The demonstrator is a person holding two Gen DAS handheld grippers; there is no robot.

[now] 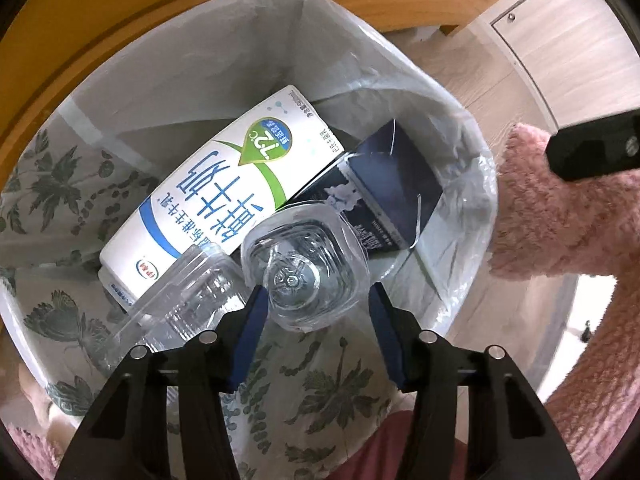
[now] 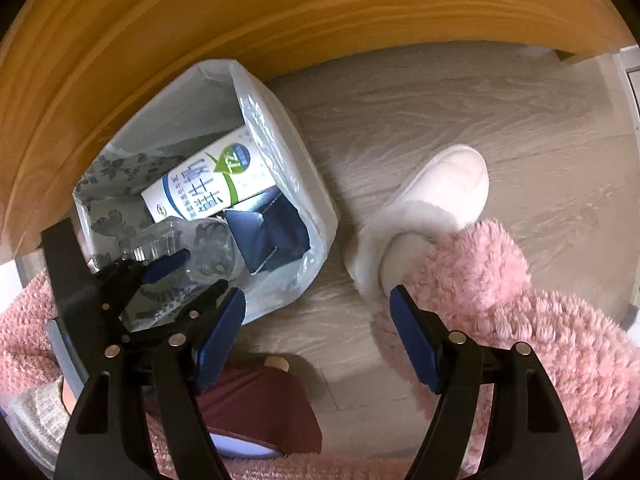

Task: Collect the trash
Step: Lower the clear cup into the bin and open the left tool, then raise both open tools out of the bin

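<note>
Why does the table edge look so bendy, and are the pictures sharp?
Left wrist view: the fisheye lens bends the wooden table edge into a curve; the milk carton print is sharp, but the clear bottle shows small glints. Right wrist view: the same curve, dark corners, and the slipper looks soft and washed out.

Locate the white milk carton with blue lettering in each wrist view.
Left wrist: white milk carton lies diagonally mid-frame inside the lined bin.
Right wrist: the carton sits left of centre, in the same bin.
Shared landmark: the dark blue carton beside it.
</note>
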